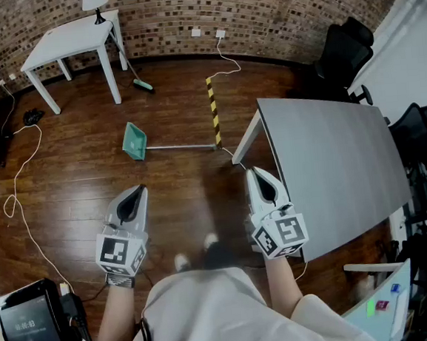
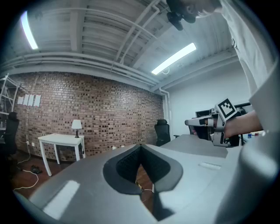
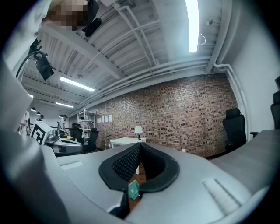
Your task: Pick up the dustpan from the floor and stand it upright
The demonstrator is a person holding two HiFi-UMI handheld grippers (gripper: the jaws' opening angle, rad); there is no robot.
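Dustpan [image 1: 134, 141] lies flat on the floor [image 1: 88, 177], well ahead of us. Our left gripper [image 1: 136, 197] and right gripper [image 1: 263, 184] have their jaws together and empty, as we have not yet reached it.

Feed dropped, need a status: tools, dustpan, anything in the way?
Left tool, right tool shut, empty. Dustpan lying on floor ahead, not reached. Handle end by grey table leg.

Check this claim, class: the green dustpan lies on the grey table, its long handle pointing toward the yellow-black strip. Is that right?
Not quite. The dustpan lies on the wooden floor, not on the grey table, as the head view shows. The rest holds: its long handle points toward the yellow-black strip.
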